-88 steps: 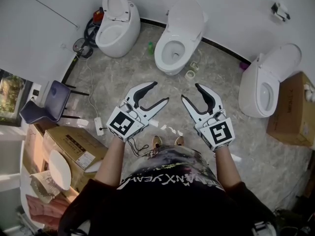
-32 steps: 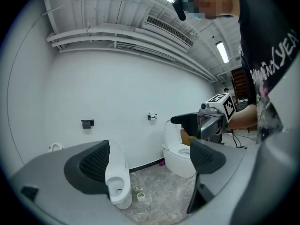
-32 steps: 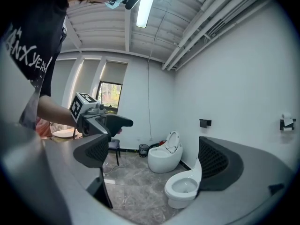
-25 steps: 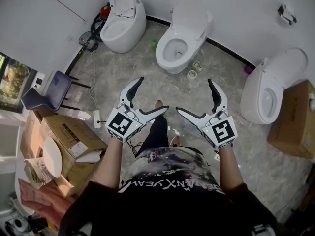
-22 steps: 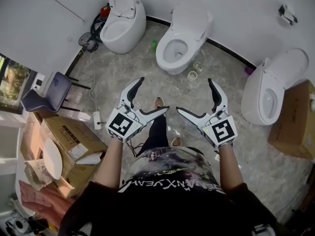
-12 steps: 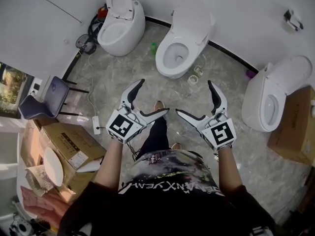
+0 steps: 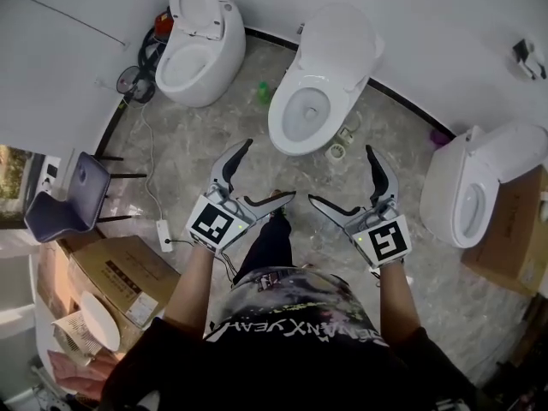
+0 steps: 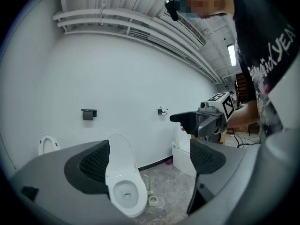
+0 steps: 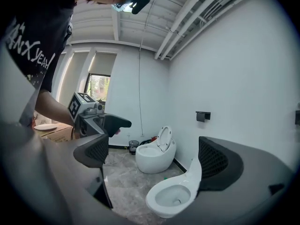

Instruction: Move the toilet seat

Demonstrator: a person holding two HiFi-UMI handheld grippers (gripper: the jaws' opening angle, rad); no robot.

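Grey marbled floor tiles [image 7: 184, 152] and plain white walls frame three glossy white ceramic toilets. Both tools are held out ahead of the person, well apart from everything, and aimed at the middle white oval toilet [image 7: 300, 114]. I take that one as the target, since in each gripper view it sits far off between the jaws. The left tool [image 7: 270, 169] has its jaws spread wide with only air between them. The right tool [image 7: 341, 174] is likewise wide open and empty. That spread reads as readiness for a broad, thin edge.

The raised white plastic toilet seat [image 7: 338, 41] stands upright at the wall end of the bowl, so its curved rim is the part offered to a grasp. I cannot separate seat ring from lid. It looks smooth, hard and slippery. The dark pads [image 8: 93, 165] carry a mesh-like texture, suited to biting on gloss.

To the left stands an egg-shaped white toilet [image 7: 184, 62] with its own seat up. To the right is a third white toilet [image 7: 467, 199], just beside a brown cardboard box [image 7: 514, 229]. Contact with the seat is not yet made.
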